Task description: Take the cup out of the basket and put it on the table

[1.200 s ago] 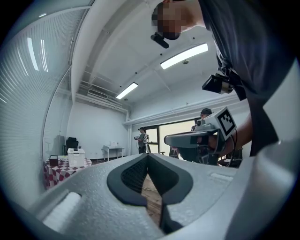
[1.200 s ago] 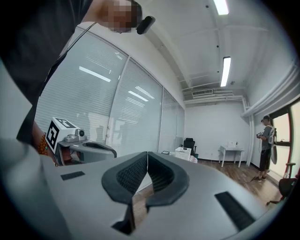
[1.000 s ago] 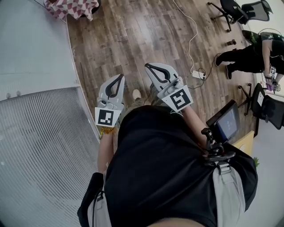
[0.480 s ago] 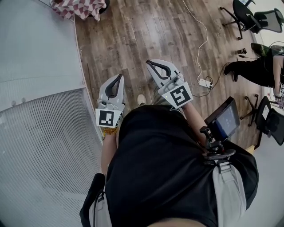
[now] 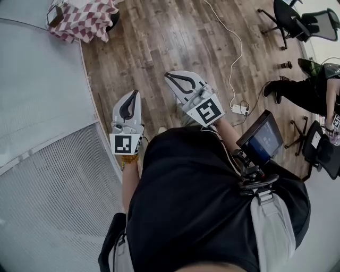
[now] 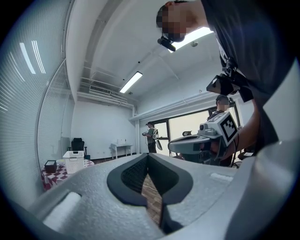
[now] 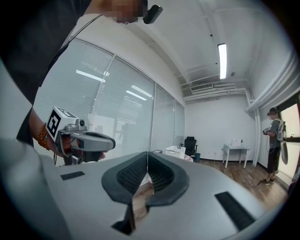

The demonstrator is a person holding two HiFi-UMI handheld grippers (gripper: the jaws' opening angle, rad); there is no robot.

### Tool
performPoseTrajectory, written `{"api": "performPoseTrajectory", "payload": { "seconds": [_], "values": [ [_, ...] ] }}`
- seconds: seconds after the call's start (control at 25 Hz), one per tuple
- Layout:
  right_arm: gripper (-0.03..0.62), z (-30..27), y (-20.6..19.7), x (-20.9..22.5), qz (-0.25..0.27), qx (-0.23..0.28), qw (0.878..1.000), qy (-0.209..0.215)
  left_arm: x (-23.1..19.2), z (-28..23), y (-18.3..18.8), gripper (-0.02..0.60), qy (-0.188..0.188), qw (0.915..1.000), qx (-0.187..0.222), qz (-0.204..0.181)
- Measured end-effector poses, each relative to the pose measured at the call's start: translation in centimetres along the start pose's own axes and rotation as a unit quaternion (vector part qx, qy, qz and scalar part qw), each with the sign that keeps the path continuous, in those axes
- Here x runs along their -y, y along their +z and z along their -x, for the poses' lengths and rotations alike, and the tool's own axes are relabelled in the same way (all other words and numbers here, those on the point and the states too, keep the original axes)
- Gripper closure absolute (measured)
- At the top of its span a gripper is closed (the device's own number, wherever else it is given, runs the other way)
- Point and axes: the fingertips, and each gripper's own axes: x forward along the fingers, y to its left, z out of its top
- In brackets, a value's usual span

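Observation:
Both grippers hang in front of the person's chest over the wooden floor, each shut with nothing between the jaws. My left gripper points ahead, and my right gripper is beside it to the right. A white basket stands far ahead on a table with a red-and-white chequered cloth. No cup shows in any view; the basket's inside is hidden at this distance. Each gripper view also catches the other gripper: the right gripper and the left gripper.
A glass wall with blinds runs along the left. A white cable and power strip lie on the floor. Office chairs and a seated person are at the right. A dark box sits by the basket. A standing person and a white desk are far off.
The view has swung so the chequered table shows more fully at the top left. Both grippers have drifted a little left, still shut and empty.

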Motion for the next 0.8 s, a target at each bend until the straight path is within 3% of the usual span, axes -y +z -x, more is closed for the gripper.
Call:
{"api": "performPoseTrajectory", "payload": {
  "seconds": [0.24, 0.44, 0.8],
  "values": [
    [0.582, 0.1, -2.3, 6.0, -0.013, -0.004, 1.000, -0.001, 1.1, -6.7, 0.9, 0.575, -0.002, 0.9999, 0.009, 0.006],
    [0.582, -0.9, -3.1, 9.9, -0.032, -0.011, 0.999, 0.004, 1.0, -10.1, 0.5, 0.575, -0.001, 0.9999, -0.012, 0.011],
    [0.582, -2.2, -3.9, 12.0, -0.030, -0.007, 1.000, 0.007, -0.8, -11.6, -0.6, 0.575, 0.013, 0.9996, -0.024, 0.010]
  ]
}}
